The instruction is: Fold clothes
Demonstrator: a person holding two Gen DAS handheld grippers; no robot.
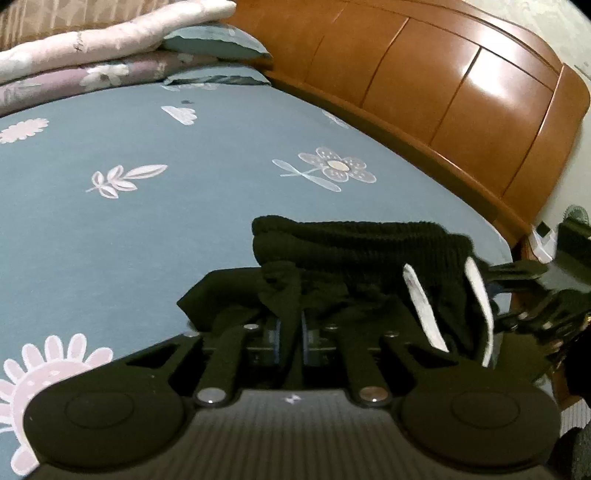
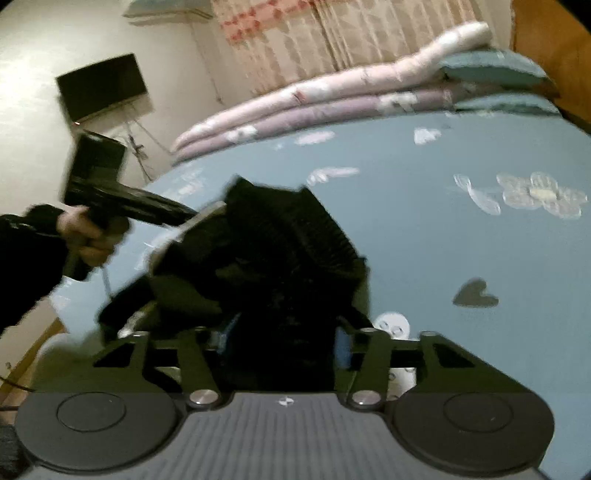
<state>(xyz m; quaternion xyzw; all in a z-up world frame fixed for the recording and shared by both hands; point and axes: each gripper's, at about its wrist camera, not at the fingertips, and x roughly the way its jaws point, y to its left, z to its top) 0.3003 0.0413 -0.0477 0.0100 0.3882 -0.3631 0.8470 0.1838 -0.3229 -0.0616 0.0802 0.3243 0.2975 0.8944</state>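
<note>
A black garment (image 1: 362, 251) with a ribbed waistband and white side stripes hangs bunched above the blue flowered bedsheet (image 1: 147, 221). My left gripper (image 1: 290, 325) is shut on a fold of its black cloth. My right gripper (image 2: 280, 332) is shut on a thick bunch of the same garment (image 2: 288, 236), which hides its fingertips. The right gripper also shows at the right edge of the left wrist view (image 1: 524, 295). The left gripper, held in a hand, shows at the left of the right wrist view (image 2: 122, 206). The right wrist view is blurred.
A wooden headboard (image 1: 443, 92) runs along the bed's right side. Folded pink and purple quilts (image 1: 92, 62) and blue pillows (image 1: 218, 40) lie at the far edge. A dark screen (image 2: 101, 85) hangs on the wall beyond the bed, by a curtain (image 2: 332, 33).
</note>
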